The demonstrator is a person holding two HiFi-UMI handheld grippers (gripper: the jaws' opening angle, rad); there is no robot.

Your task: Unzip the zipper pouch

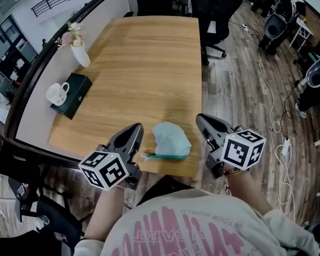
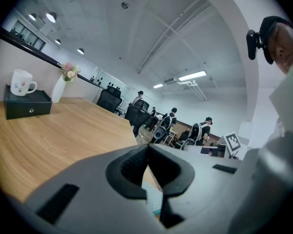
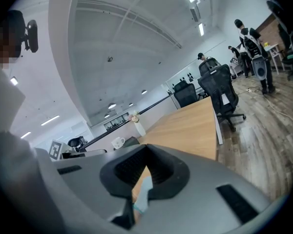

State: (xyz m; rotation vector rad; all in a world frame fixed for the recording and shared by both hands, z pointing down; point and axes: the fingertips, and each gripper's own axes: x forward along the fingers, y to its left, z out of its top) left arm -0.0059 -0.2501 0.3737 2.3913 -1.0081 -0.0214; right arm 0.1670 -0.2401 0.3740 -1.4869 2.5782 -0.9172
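soft teal fabric zipper pouch (image 1: 171, 141) lies at the near edge of the wooden bench (image 1: 149, 57), within easy reach. left gripper (image 1: 135, 128) and right gripper (image 1: 200, 118) flank it without touching, both jaws pressed together on nothing. judged: poised to start, unzipping not yet begun.

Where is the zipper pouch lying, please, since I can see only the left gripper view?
Observer: The zipper pouch lies at the table's near edge, between the two grippers, touched by neither.
Operator: Is the right gripper holding anything?
Observer: No, the right gripper is shut and empty, to the pouch's right.
Operator: Where is the zipper pull?
Observer: What looks like the pull sticks out at the pouch's left end, toward the left gripper.
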